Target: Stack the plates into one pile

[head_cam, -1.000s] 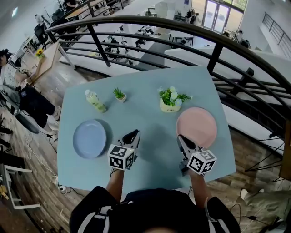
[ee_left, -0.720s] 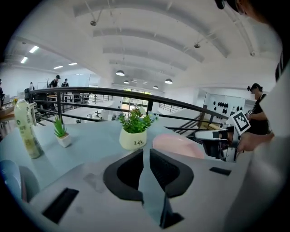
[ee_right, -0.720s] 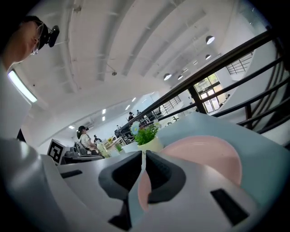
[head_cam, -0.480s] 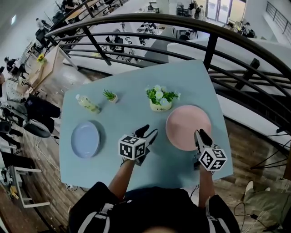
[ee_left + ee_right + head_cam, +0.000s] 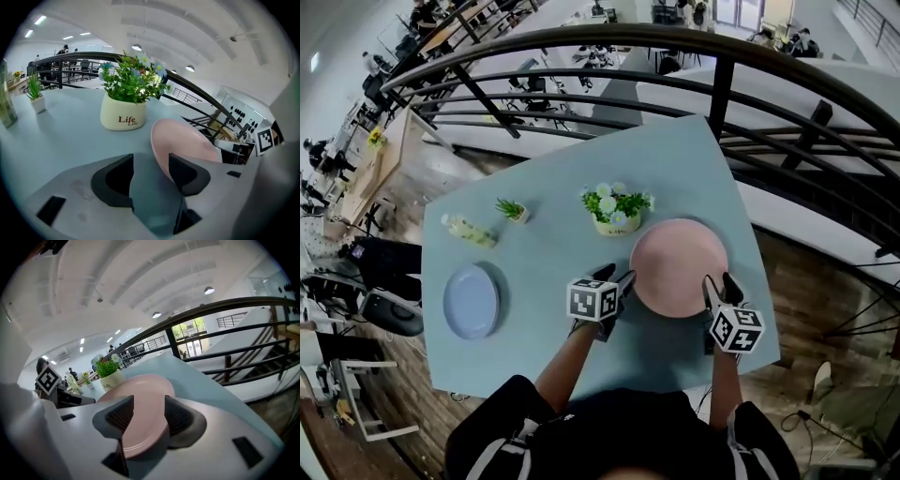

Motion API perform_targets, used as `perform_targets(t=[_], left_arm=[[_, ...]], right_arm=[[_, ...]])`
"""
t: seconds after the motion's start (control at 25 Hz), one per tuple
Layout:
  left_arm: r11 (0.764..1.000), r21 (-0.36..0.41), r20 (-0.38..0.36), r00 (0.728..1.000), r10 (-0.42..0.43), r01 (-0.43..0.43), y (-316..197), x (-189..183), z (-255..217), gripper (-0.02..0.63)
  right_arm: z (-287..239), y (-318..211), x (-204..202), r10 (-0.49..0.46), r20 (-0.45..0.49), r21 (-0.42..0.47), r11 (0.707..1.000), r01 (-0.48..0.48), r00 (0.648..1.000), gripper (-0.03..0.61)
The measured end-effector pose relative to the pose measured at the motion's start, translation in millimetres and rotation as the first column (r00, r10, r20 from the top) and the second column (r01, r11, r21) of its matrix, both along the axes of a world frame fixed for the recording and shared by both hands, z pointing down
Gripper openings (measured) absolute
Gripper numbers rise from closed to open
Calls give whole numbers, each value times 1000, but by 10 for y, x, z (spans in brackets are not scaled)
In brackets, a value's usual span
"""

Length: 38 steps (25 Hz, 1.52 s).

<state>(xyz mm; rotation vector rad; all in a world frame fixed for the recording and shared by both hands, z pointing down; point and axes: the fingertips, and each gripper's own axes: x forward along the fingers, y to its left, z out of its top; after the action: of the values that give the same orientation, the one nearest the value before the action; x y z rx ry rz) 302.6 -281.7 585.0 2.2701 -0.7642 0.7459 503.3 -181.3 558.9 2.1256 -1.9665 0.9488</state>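
My left claw, just opened wide, flanks the pink plate; my right claw gapes astride its rim, seemingly ready to grip.

Bright, even light from ceiling lamps; fisheye edges bend, corners dark.

Left gripper's jaws just opened, empty; right gripper's stand apart.

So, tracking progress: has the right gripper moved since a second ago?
Yes: the right gripper shifted rightward along the pink plate, near-left rim to near-right.
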Motion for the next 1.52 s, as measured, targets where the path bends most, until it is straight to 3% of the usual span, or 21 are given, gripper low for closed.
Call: perform_targets(t=[0.2,0.4,0.52,0.72,0.84,0.92,1.0,1.52], left_arm=[[999,-23,35,999,28,-27,27,164,187,215],[998,-52,24,999,22,-21,46,199,262,213],[999,-48,25,999,22,-21,80,236,244,213],[999,-45,29,999,24,-22,125,239,268,213],[996,-73,14,999,52,-51,142,270,304,199],[995,-91,8,999,36,-35,154,285,298,130],[997,-78,19,1000,-1,2,131,237,276,130],[993,31,-41,993,-109,110,18,-279,-188,129]], right_arm=[[75,-72,-20,-22,1,-1,1000,22,1000,198],[-14,-39,80,63,-28,25,998,-62,998,197],[93,45,204,65,-59,-17,998,-66,996,201],[243,91,204,90,0,-38,995,-90,996,206],[295,50,216,80,19,-54,995,-79,997,172],[291,39,211,70,45,-64,996,-67,997,103],[268,59,172,69,79,-63,996,-64,995,52],[24,36,-354,19,119,7,1000,-20,993,77]])
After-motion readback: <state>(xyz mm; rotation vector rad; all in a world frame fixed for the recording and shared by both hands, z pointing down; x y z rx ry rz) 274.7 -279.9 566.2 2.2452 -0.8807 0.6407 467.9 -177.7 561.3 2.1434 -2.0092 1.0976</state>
